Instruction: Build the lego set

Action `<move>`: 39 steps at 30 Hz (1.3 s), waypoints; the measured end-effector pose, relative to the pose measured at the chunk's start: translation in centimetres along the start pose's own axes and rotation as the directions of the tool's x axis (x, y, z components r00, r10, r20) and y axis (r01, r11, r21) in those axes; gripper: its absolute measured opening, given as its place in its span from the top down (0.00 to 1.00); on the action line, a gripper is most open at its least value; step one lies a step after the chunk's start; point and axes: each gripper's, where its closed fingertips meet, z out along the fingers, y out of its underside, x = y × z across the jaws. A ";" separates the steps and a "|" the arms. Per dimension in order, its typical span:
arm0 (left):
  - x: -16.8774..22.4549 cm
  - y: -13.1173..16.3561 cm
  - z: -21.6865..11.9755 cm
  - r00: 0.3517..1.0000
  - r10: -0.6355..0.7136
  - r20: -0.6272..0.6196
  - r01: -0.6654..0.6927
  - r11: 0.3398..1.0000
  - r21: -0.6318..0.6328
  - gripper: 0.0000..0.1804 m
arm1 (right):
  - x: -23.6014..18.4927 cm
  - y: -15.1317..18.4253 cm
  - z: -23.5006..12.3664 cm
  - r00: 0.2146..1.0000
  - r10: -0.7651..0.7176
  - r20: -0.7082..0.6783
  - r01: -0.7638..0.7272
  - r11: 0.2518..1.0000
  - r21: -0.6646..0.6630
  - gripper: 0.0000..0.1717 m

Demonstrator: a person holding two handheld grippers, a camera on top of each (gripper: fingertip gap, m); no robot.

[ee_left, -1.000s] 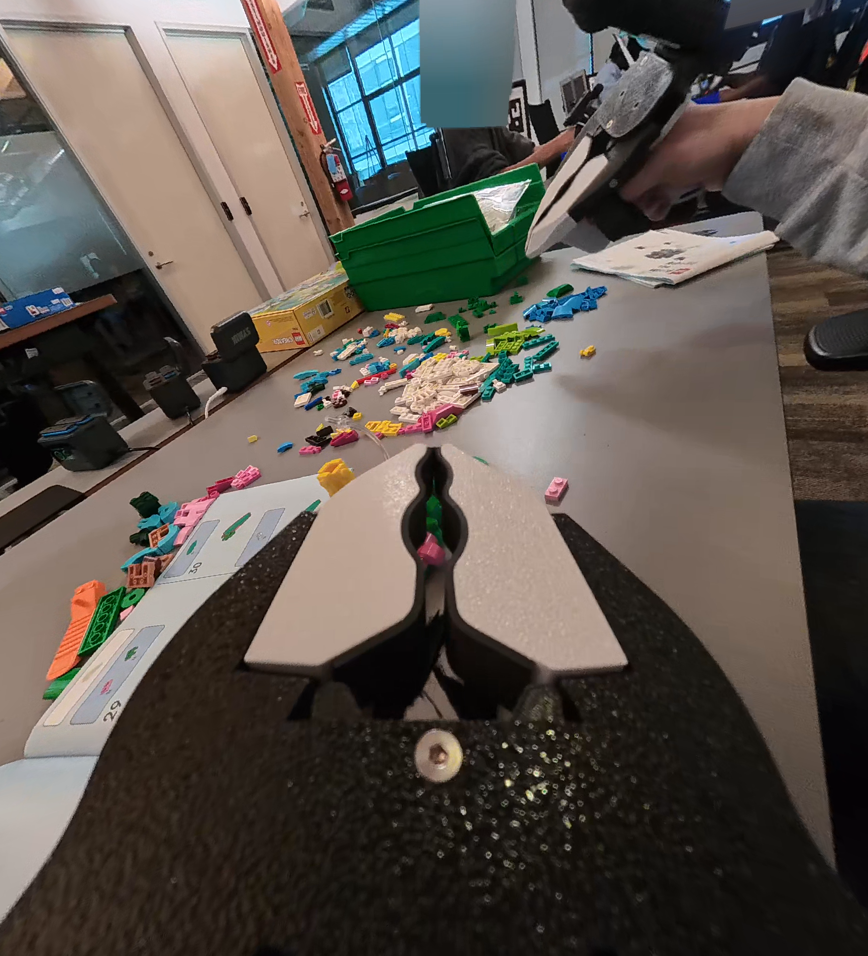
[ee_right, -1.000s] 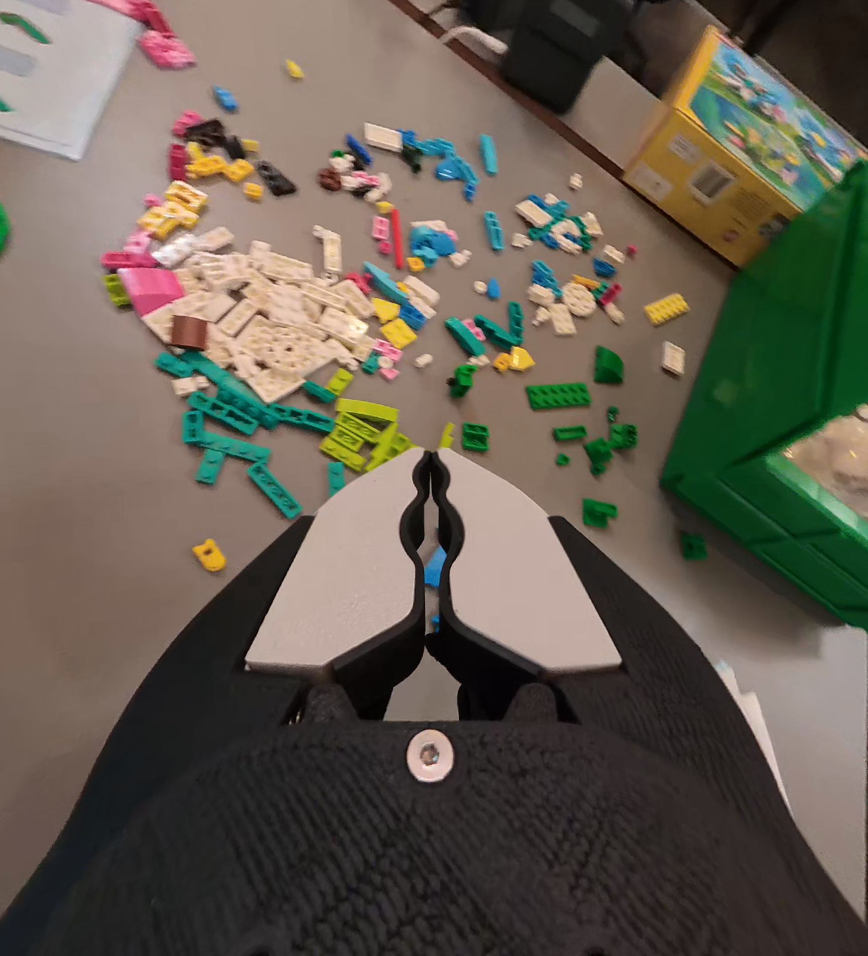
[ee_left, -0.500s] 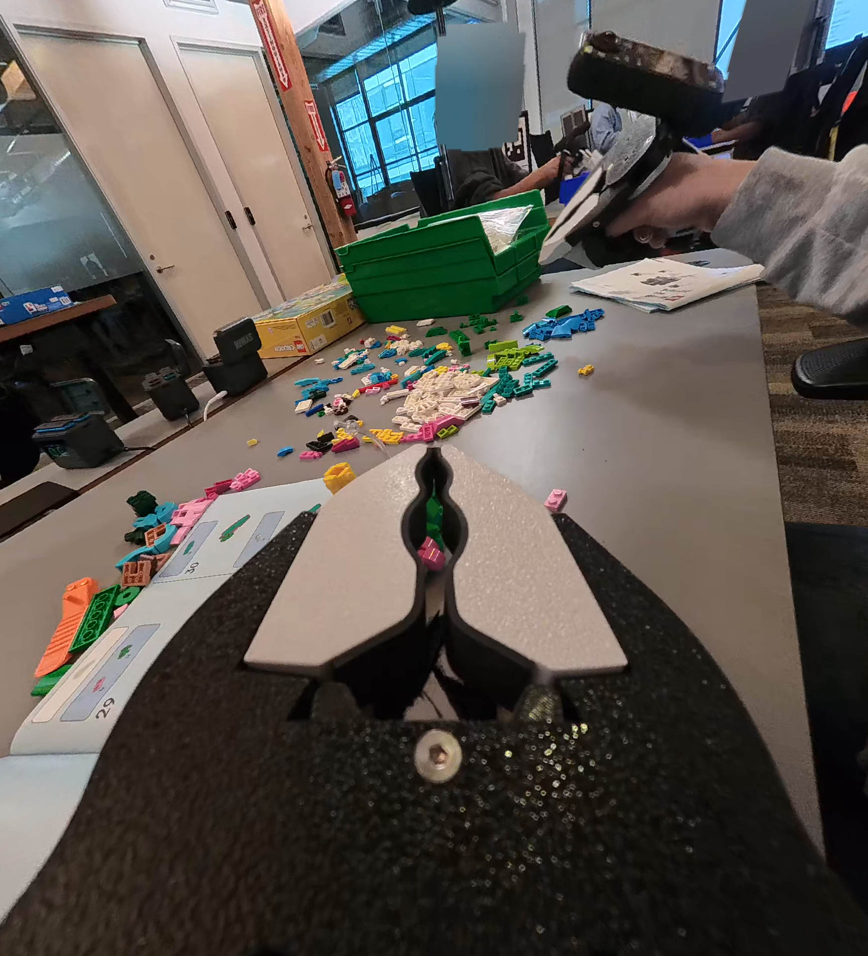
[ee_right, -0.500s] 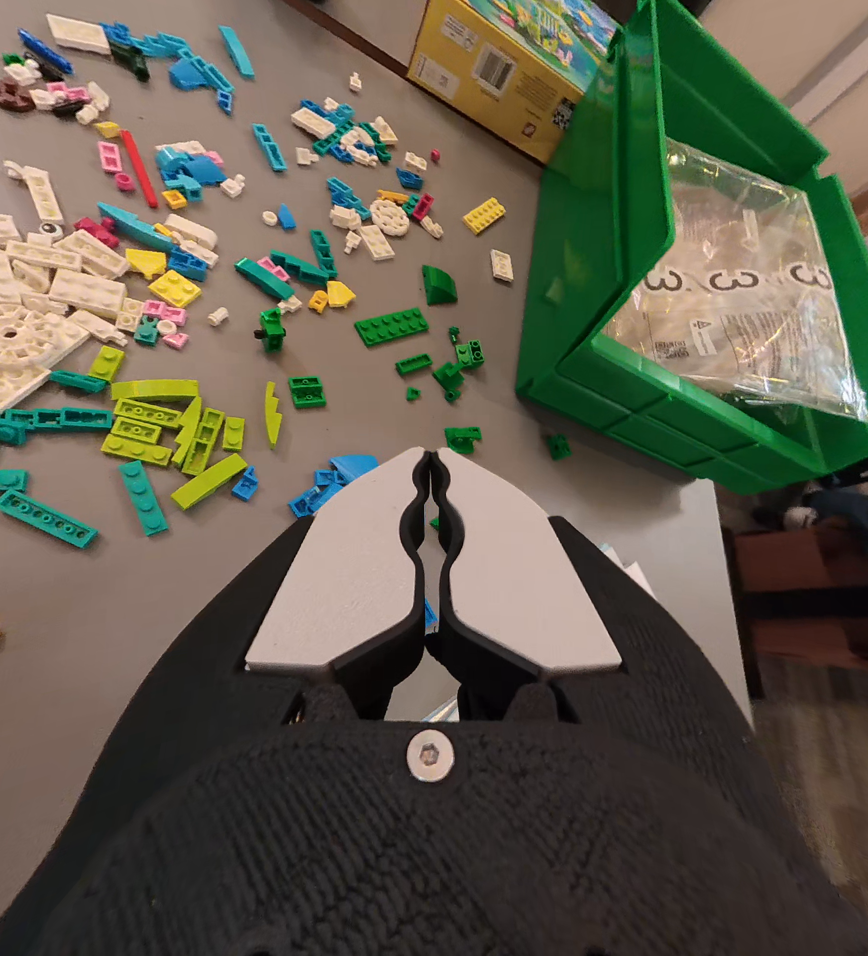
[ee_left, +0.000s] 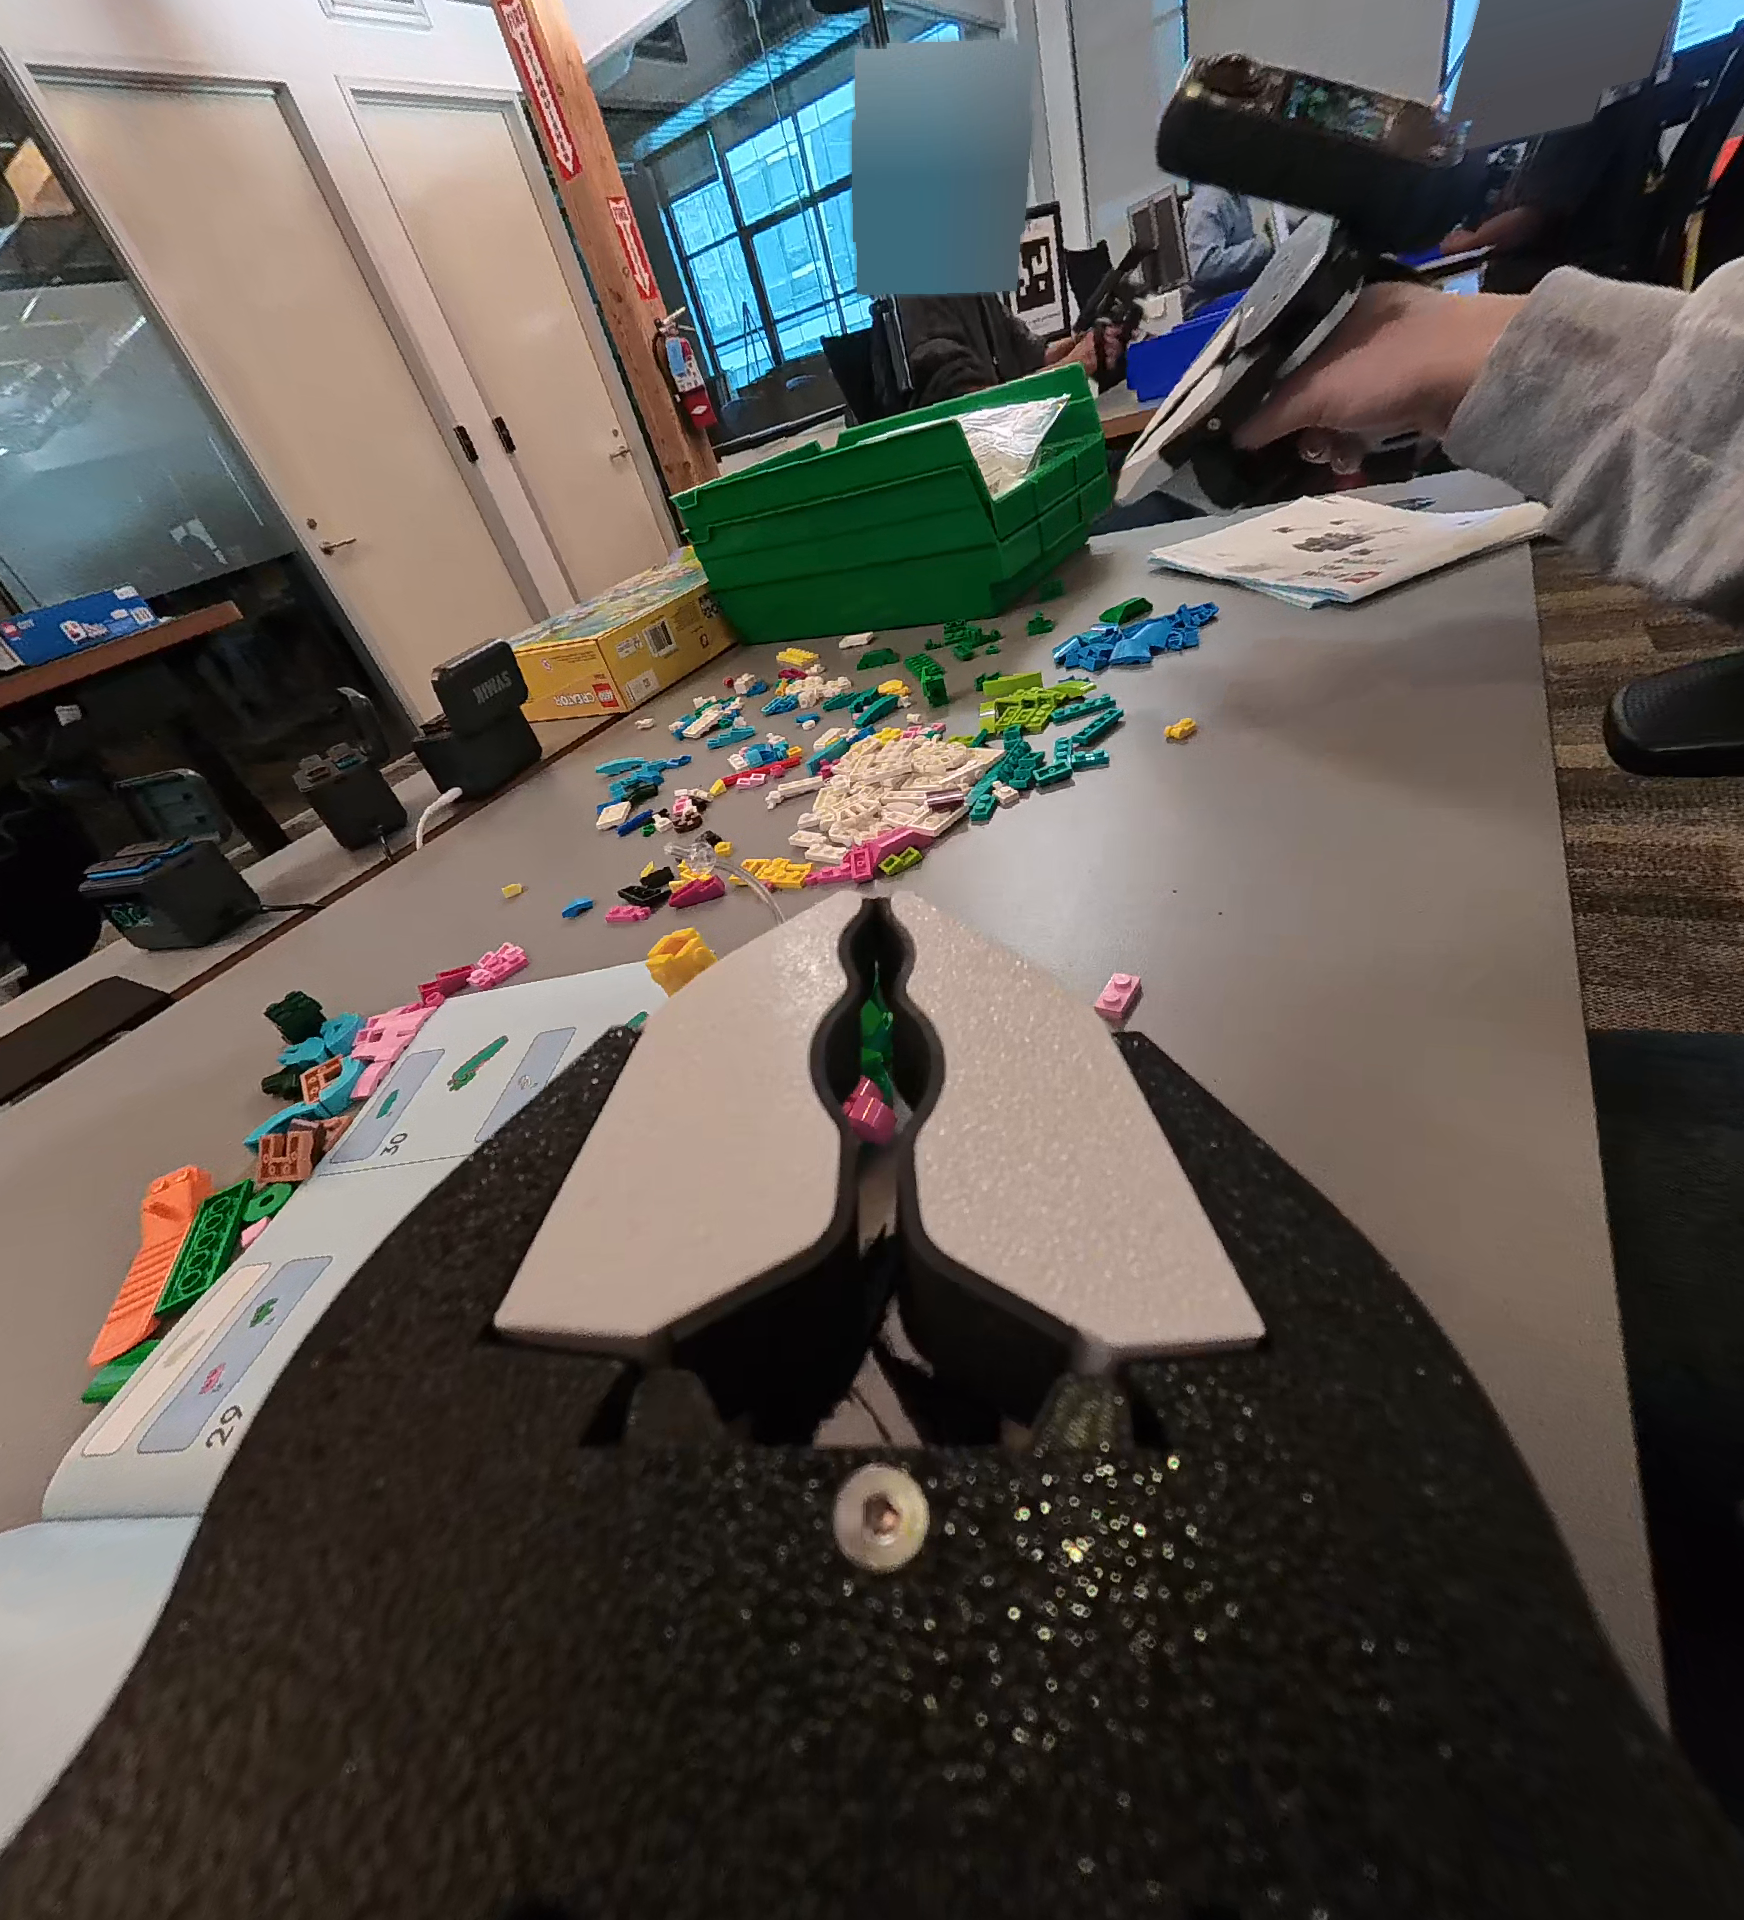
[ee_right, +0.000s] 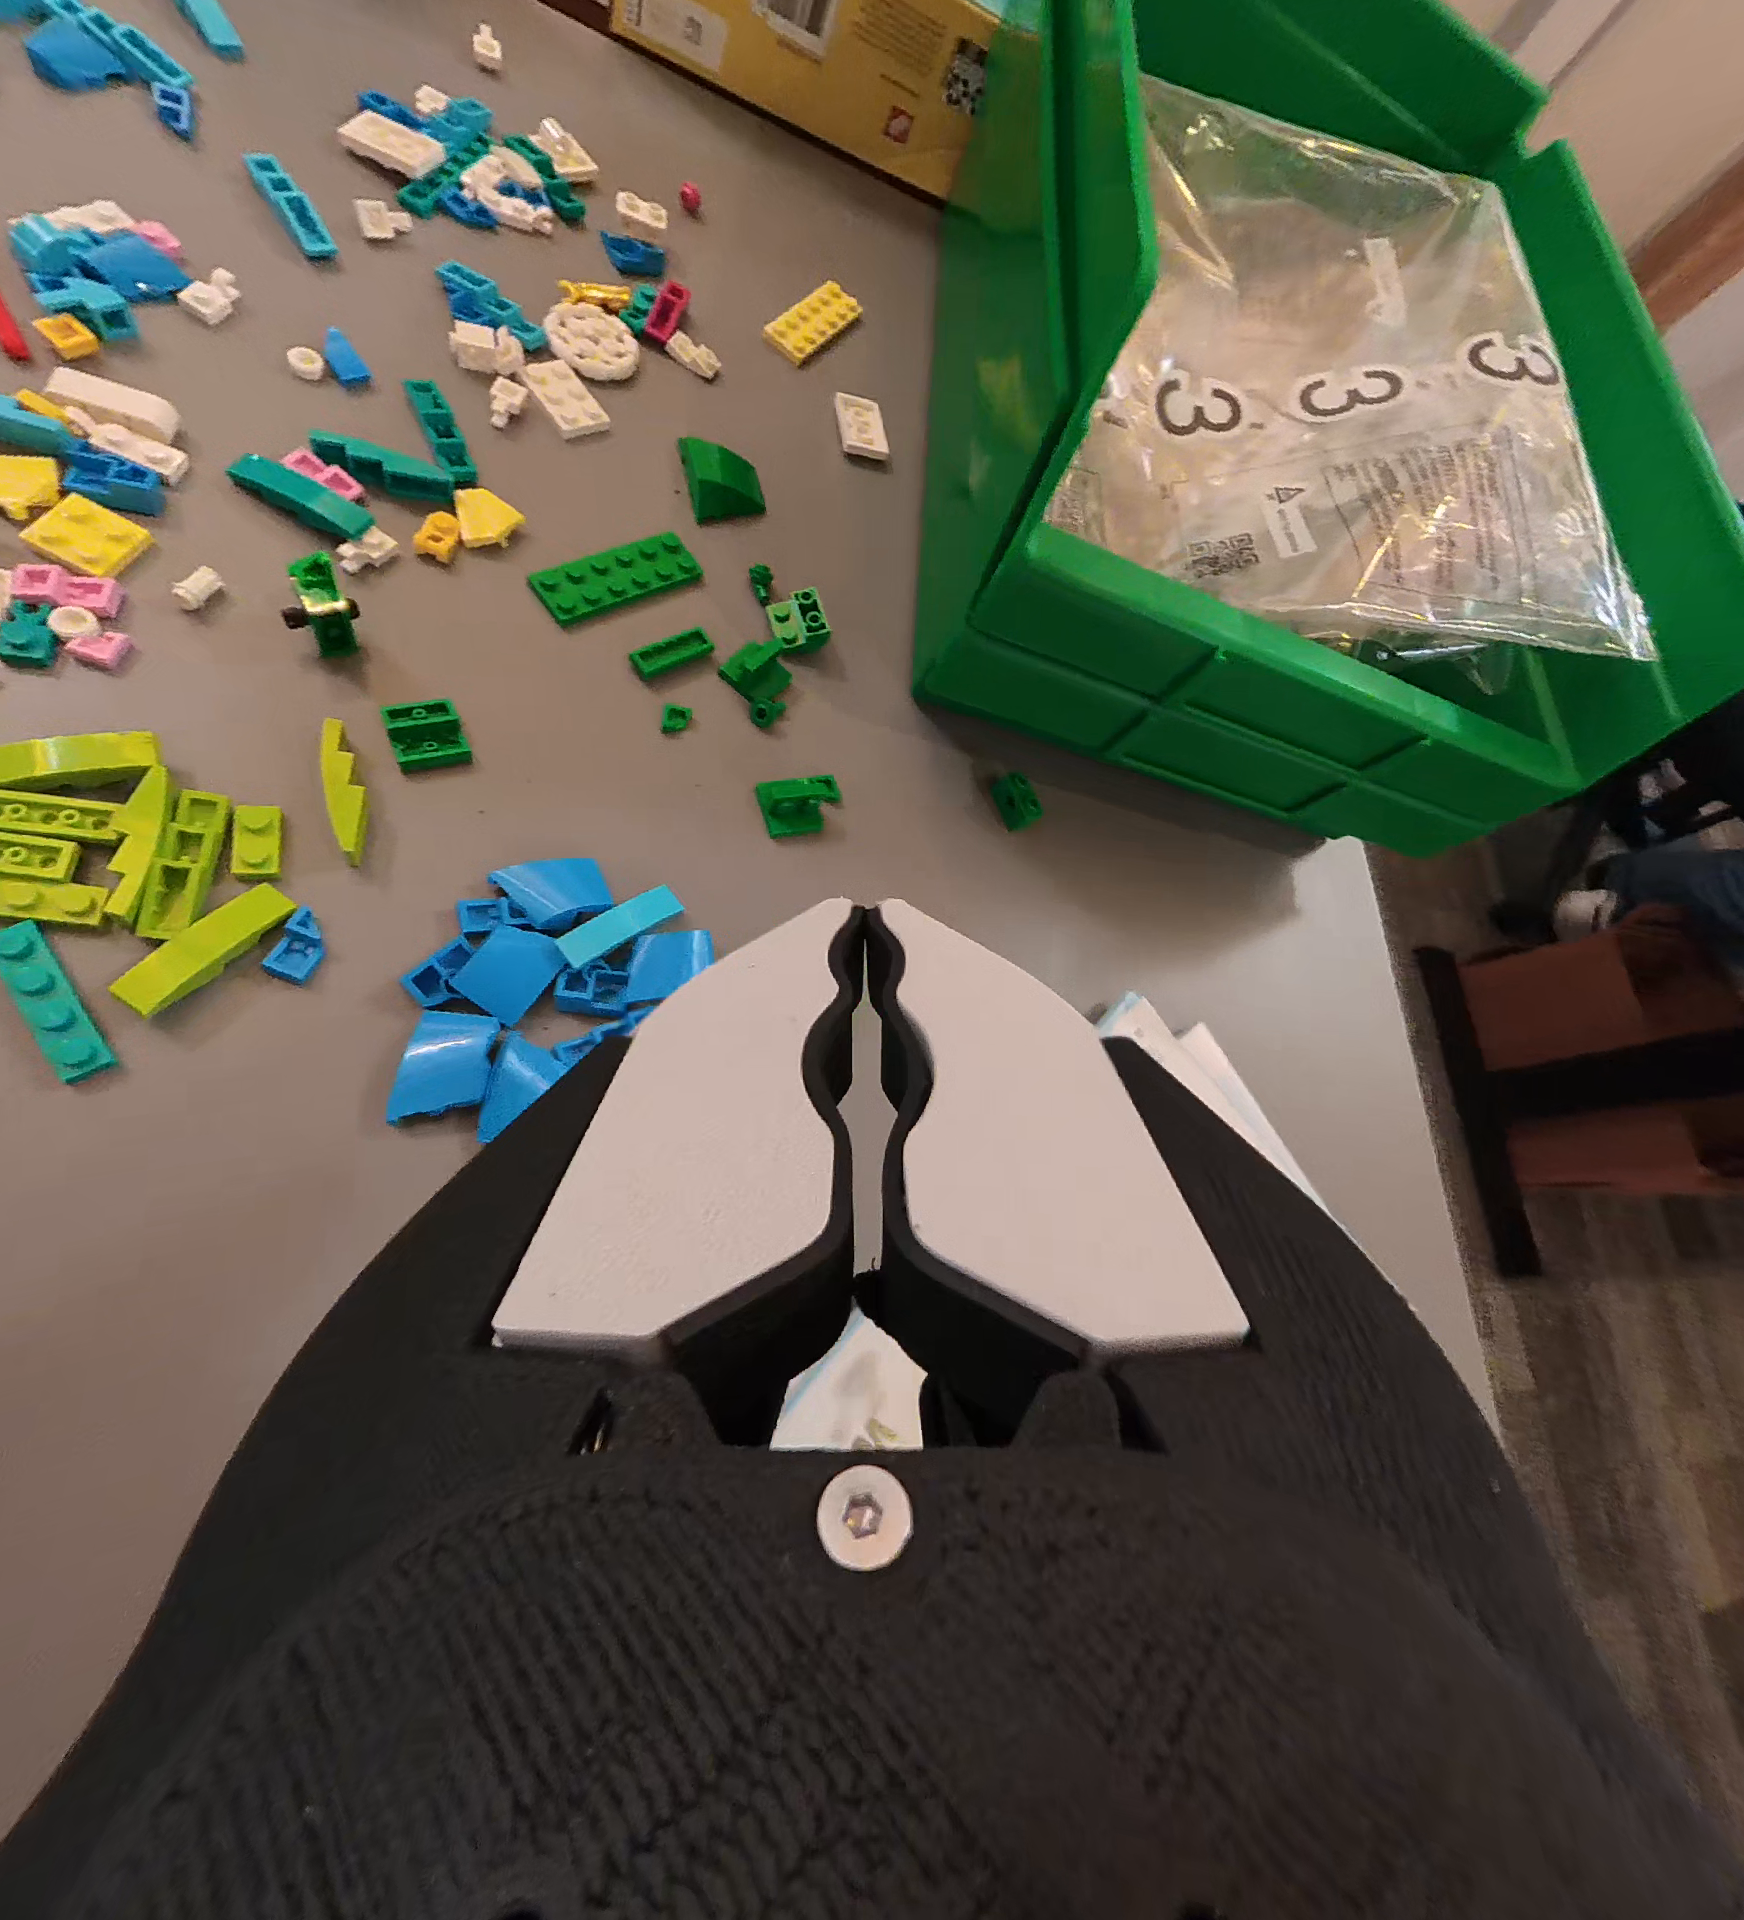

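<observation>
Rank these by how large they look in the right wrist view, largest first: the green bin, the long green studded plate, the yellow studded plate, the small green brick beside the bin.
1. green bin
2. long green studded plate
3. yellow studded plate
4. small green brick

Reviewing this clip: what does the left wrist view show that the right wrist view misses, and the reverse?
Left wrist view only: the open instruction booklet, orange brick separator, and a hand holding the right gripper aloft.
Right wrist view only: inside the green bin, a clear plastic bag.
Both: the grey table, the blue brick pile, the yellow box.
</observation>
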 end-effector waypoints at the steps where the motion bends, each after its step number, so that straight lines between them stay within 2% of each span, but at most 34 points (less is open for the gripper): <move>1: 0.0 0.0 0.0 1.000 0.001 0.001 -0.001 1.000 -0.001 1.00 | 0.2 0.0 -0.1 1.000 0.001 -0.008 -0.001 1.000 0.002 1.00; 21: 0.1 0.1 0.2 1.000 0.024 0.007 -0.024 1.000 -0.010 1.00 | 2.2 0.6 -0.2 0.995 0.074 -0.070 -0.073 0.997 0.014 1.00; 39: 0.2 0.2 0.2 1.000 0.030 0.008 -0.029 0.999 -0.012 1.00 | 1.2 0.7 0.2 0.998 0.059 -0.032 -0.058 0.998 0.003 1.00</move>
